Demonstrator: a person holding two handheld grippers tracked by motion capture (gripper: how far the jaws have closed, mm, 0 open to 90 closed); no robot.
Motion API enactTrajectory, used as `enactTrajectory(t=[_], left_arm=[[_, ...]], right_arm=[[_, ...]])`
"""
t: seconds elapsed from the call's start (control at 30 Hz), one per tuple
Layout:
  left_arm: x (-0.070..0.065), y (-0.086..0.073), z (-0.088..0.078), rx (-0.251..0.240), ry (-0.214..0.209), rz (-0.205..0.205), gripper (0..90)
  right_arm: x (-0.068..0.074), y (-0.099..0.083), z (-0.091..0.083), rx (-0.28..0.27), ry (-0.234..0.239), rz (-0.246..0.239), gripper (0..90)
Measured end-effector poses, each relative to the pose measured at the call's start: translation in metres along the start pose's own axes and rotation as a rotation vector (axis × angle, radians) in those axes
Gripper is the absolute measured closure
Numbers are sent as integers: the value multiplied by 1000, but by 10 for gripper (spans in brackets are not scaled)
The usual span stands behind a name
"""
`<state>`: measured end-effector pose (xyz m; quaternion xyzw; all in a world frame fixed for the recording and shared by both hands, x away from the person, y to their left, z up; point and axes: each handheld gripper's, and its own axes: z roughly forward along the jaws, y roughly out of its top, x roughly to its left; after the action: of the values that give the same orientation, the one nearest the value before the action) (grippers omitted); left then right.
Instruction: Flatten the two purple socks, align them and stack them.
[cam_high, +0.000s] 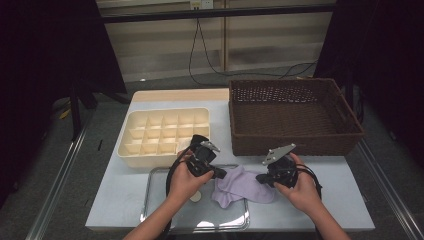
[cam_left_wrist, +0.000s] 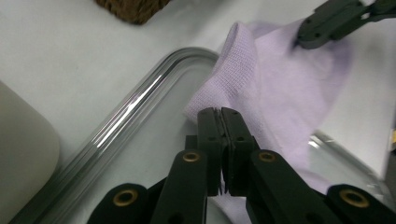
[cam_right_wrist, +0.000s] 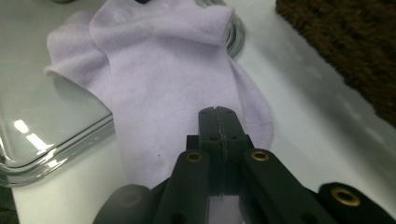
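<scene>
A lavender sock (cam_high: 240, 186) lies crumpled, half on a shiny metal tray (cam_high: 150, 195) and half on the white table. My left gripper (cam_high: 222, 174) points at the sock's left end. In the left gripper view its jaws (cam_left_wrist: 222, 114) stand shut, tips at the cuff edge of the sock (cam_left_wrist: 280, 88), with no fabric visible between them. My right gripper (cam_high: 259, 177) is at the sock's right end. Its jaws (cam_right_wrist: 217, 114) are shut and sit low over the sock (cam_right_wrist: 163, 84). From the left gripper view, the right gripper (cam_left_wrist: 306, 39) touches the fabric.
A cream divided organizer box (cam_high: 125, 150) stands behind the tray at the left. A dark wicker basket (cam_high: 295, 145) stands at the back right, close behind my right hand. A small white disc (cam_high: 196, 196) lies on the tray by my left wrist. The tray rim (cam_right_wrist: 56, 158) is raised.
</scene>
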<state>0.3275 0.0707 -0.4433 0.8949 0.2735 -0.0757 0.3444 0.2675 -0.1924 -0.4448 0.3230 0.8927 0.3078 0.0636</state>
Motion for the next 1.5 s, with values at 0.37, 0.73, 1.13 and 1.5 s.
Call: enactTrajectory(t=[0.37,0.73,1.13,1.5], left_arm=[[-3,-11,-19,-34,-41,-39,877],[-4,-21,-20,-17,-36,-58,858],[2,-19,-17,45,89,30,659],[1,-14,7,84,118,117,644]], right_arm=[[-6,7,-10,-11,-13,-2,900],[-7,16,3,-27,7,-22,900],[-5,13,11,-22,-18,-9,791],[3,-1,11,20,-25,-38,738]])
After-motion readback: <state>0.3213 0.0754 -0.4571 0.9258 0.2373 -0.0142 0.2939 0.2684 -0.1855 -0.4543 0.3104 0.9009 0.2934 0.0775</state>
